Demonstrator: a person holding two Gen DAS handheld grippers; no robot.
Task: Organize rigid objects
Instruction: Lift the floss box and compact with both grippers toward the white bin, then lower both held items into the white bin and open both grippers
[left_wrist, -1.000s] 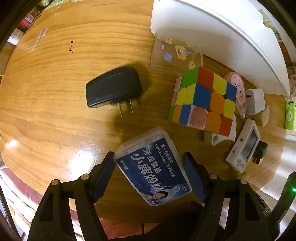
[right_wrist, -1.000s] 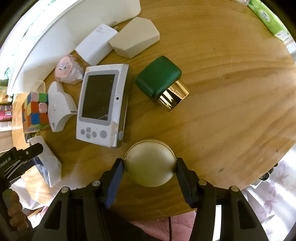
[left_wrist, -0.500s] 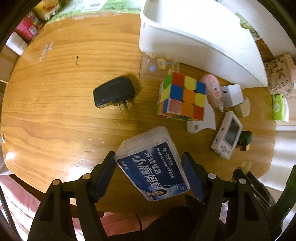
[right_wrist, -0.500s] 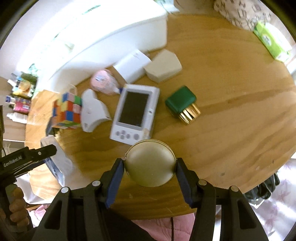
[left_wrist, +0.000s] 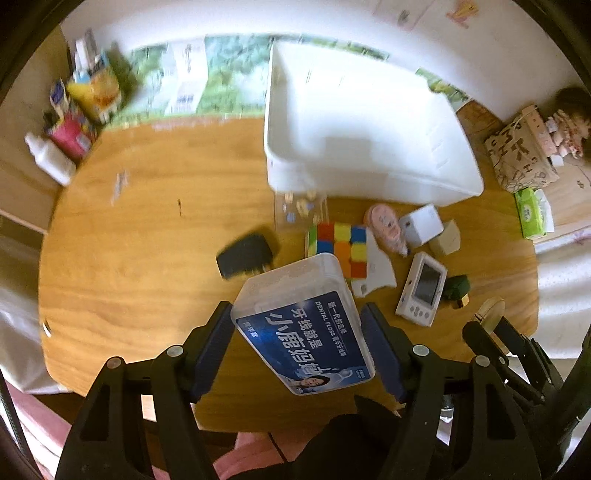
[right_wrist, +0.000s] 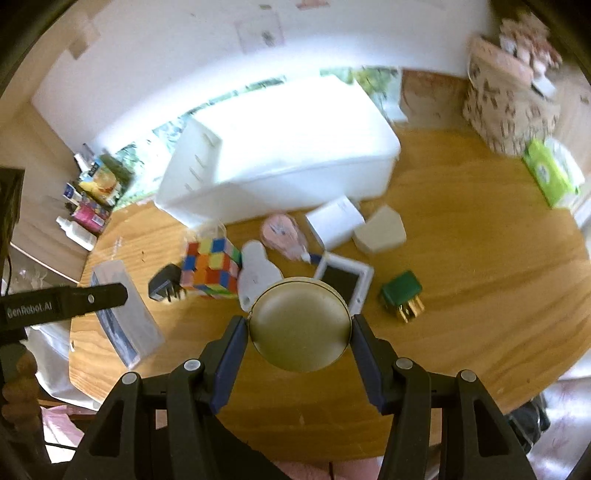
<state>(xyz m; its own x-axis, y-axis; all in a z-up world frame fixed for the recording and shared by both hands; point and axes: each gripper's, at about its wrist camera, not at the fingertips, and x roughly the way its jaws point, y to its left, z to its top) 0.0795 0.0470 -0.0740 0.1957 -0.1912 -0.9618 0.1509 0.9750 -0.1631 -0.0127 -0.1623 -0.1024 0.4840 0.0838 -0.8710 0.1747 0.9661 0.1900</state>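
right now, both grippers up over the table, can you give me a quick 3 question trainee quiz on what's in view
1. True or false: the right gripper is shut on a round gold tin.
2. What does the left gripper carry? A) the colour cube B) a clear dental floss box with a blue label C) the black plug adapter
3. Fill in: the handheld game console lies on the wooden table between the white curved piece and the green and gold ____.

Key
1. True.
2. B, the dental floss box; the colour cube and the plug adapter lie on the table.
3. Bottle.
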